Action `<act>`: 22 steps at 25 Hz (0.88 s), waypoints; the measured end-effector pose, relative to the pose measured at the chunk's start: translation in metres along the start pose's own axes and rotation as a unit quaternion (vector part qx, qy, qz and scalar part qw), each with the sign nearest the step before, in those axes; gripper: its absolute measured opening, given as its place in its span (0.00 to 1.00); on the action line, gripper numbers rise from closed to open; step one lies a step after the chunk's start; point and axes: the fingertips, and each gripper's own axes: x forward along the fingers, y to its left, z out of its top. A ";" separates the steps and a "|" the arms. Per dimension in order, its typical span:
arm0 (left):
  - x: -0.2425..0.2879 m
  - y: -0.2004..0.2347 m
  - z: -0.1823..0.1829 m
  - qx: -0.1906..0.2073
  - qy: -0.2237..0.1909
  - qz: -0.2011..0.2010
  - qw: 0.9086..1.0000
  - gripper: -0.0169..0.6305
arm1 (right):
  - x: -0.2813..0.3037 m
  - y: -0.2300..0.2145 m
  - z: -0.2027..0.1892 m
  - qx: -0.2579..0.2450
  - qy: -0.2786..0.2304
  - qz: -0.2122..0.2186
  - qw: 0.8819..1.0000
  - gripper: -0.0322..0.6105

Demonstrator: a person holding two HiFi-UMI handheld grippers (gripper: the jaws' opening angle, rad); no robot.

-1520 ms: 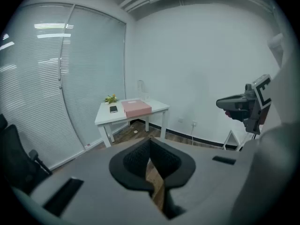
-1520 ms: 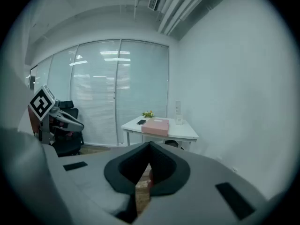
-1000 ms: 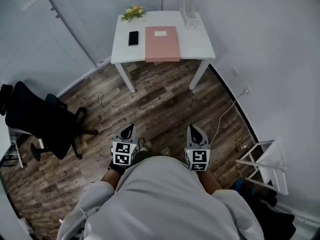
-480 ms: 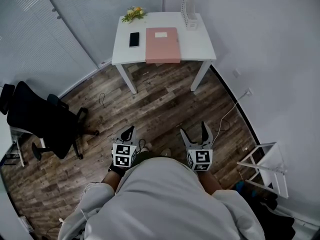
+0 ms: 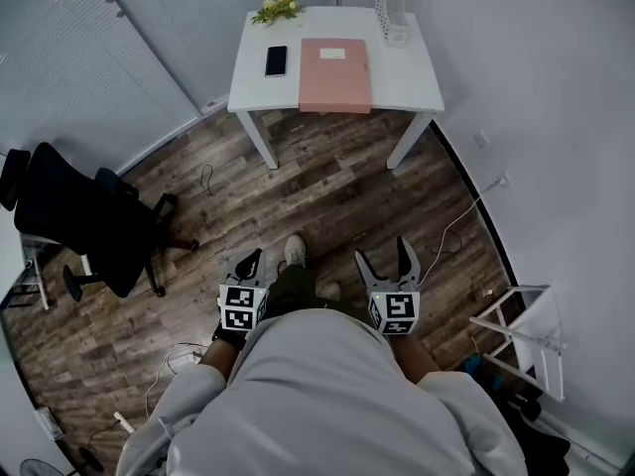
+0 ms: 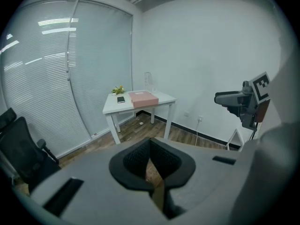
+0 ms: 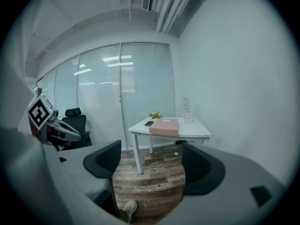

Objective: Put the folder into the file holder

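Pink folder (image 5: pixel 335 61) lies on the white surface (image 5: pixel 417 79), well apart from the left gripper (image 5: pixel 254 258), fingers clenched empty, and the right gripper (image 5: pixel 382 256), fingers released.

White rectangular table (image 5: pixel 417 77) far ahead of the right gripper (image 5: pixel 382 252), flat black phone (image 5: pixel 276 60) and yellow flower bunch (image 5: pixel 277 8) on it, black swivel chair (image 5: pixel 74 221) far left.

An office with desk (image 5: pixel 409 79), swivel chair (image 5: pixel 71 218), blinds (image 5: pixel 60 62)
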 end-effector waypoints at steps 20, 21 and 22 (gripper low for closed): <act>0.180 0.107 0.114 -0.005 0.009 -0.052 0.999 0.04 | 0.202 -0.048 0.057 0.004 0.042 -0.030 0.999 0.66; 0.190 0.116 0.125 -0.005 0.009 -0.056 0.998 0.04 | 0.217 -0.052 0.061 0.011 0.045 -0.035 0.998 0.66; 0.199 0.124 0.134 -0.005 0.009 -0.060 0.998 0.04 | 0.231 -0.055 0.065 0.018 0.048 -0.039 0.998 0.66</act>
